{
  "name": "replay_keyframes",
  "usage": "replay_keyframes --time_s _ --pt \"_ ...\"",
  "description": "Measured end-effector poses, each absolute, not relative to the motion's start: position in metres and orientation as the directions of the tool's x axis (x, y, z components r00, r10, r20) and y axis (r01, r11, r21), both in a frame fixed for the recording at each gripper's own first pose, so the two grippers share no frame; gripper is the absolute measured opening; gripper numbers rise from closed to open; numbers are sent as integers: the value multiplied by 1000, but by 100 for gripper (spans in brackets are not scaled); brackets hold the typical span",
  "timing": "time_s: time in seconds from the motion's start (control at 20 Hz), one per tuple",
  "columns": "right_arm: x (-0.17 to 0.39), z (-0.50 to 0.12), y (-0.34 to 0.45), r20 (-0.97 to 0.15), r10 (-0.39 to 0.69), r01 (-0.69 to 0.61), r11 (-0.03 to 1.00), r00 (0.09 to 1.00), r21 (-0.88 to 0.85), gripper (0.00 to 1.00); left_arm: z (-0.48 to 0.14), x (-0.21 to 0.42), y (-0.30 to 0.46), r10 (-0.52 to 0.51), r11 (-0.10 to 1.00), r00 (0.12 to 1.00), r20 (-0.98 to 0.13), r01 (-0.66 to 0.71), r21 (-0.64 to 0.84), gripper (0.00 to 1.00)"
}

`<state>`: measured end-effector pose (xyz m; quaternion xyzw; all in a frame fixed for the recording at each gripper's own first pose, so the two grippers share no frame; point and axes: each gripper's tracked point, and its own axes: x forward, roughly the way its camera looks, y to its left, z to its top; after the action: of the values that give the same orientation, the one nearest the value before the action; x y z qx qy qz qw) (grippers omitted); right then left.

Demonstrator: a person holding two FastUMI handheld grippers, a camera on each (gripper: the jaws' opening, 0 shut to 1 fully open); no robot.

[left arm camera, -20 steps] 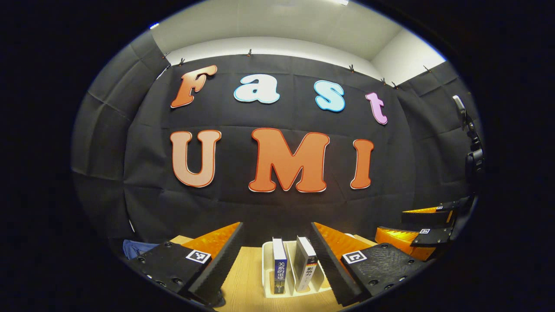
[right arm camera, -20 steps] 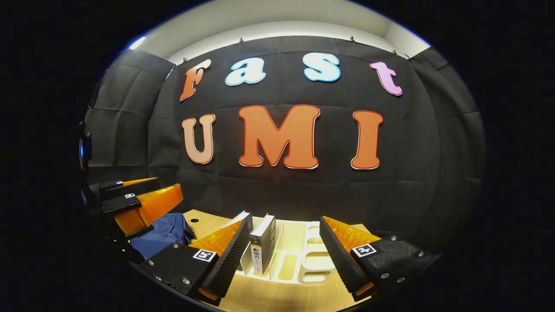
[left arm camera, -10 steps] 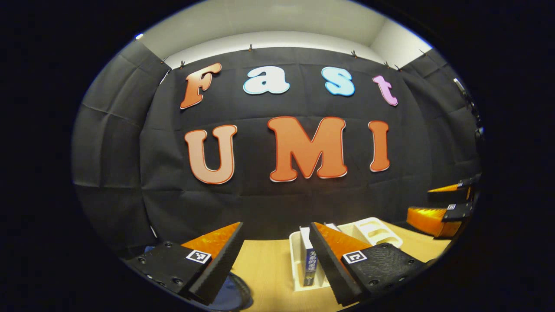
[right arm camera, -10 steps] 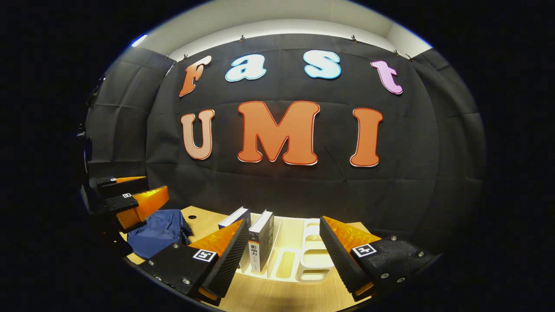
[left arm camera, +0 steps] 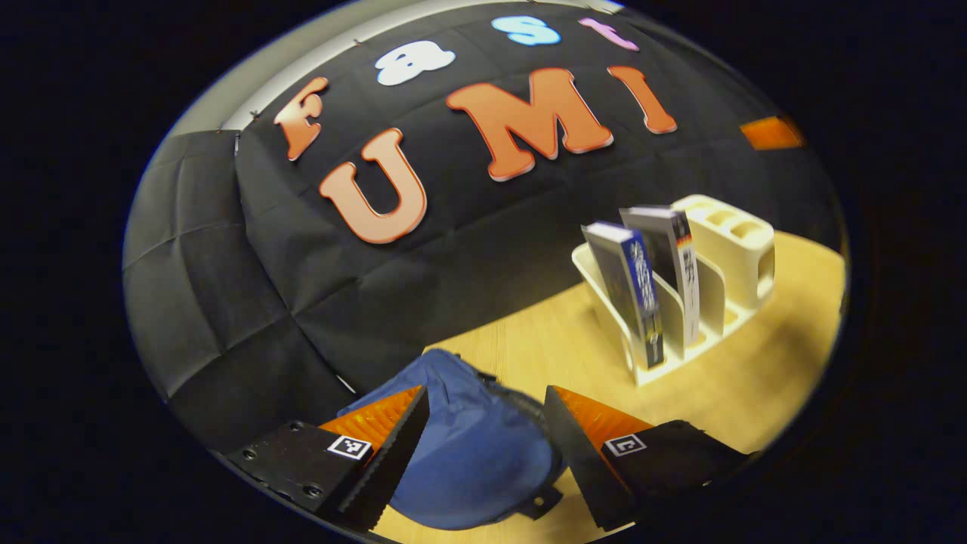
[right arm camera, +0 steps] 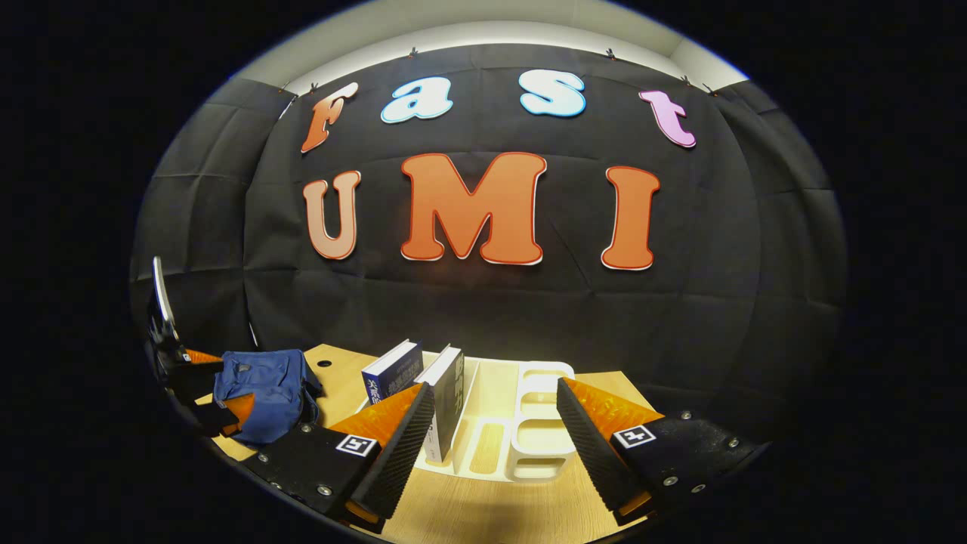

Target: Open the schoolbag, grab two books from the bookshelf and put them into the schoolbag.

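My left gripper (left arm camera: 483, 423) hangs spread apart over the blue schoolbag (left arm camera: 468, 446); my right gripper (right arm camera: 495, 423) gapes before the bookshelf (right arm camera: 529, 446).

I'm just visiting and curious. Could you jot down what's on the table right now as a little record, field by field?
table: wooden top
schoolbag: blue, lying on the table, looks closed
bookshelf: white rack on the table
books: two, the blue book and the gray book, both leaning in the rack's slots
left gripper: jaws open, over the schoolbag
right gripper: jaws open, facing the bookshelf, holding nothing
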<state>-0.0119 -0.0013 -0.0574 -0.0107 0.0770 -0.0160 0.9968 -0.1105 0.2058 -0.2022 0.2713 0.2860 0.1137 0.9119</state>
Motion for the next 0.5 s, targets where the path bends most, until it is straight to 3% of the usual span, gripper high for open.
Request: replay_keyframes --time_s 0.3,0.5 --pt "-15 -78 -10 -224 -80 73 996 971 -41 97 -284 -160 222 380 747 675 -632 179 641 96" --pt "-15 -86 -5 -260 -111 103 994 959 -44 98 -319 -168 234 394 731 610 -687 246 637 97"
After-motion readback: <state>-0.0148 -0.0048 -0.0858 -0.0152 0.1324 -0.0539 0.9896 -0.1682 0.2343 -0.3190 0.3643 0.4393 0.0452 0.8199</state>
